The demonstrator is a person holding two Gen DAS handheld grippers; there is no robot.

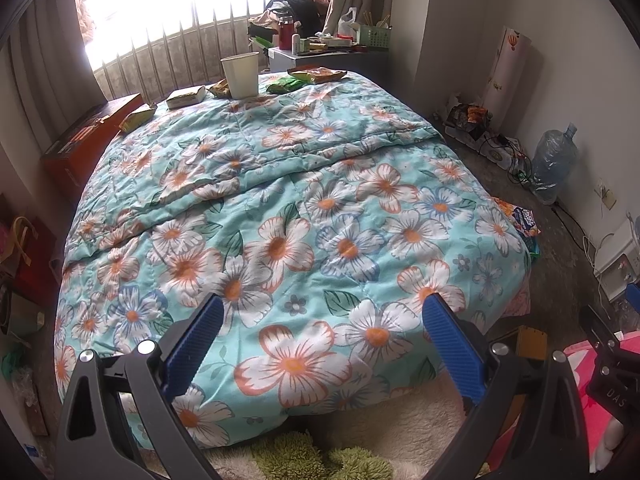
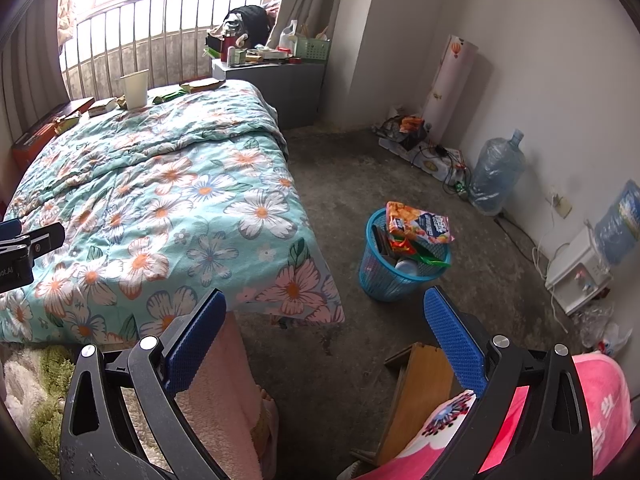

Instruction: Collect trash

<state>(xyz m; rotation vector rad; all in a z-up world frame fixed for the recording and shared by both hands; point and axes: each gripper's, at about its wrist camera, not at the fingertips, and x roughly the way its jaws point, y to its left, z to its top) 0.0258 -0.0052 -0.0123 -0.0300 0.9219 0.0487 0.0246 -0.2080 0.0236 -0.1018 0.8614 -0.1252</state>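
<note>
At the far end of the bed with the floral quilt [image 1: 280,208] stands a white paper cup [image 1: 241,75] with snack wrappers around it: a green one [image 1: 285,85], an orange one [image 1: 320,75], a cream packet [image 1: 186,97] and a yellow one [image 1: 138,117]. In the right wrist view the cup [image 2: 135,89] shows far away. A blue mesh bin [image 2: 394,268] full of snack bags [image 2: 420,226] stands on the floor by the bed. My left gripper [image 1: 320,326] hovers open over the quilt's near end. My right gripper [image 2: 324,320] is open above the floor, empty.
A cluttered grey bedside cabinet [image 2: 276,80] stands by the window railing. An orange box [image 1: 84,144] lies left of the bed. Water jugs [image 2: 496,176], cables [image 2: 444,160] and a white appliance [image 2: 576,272] line the right wall. A wooden piece [image 2: 416,392] and pink cloth [image 2: 600,400] sit close below.
</note>
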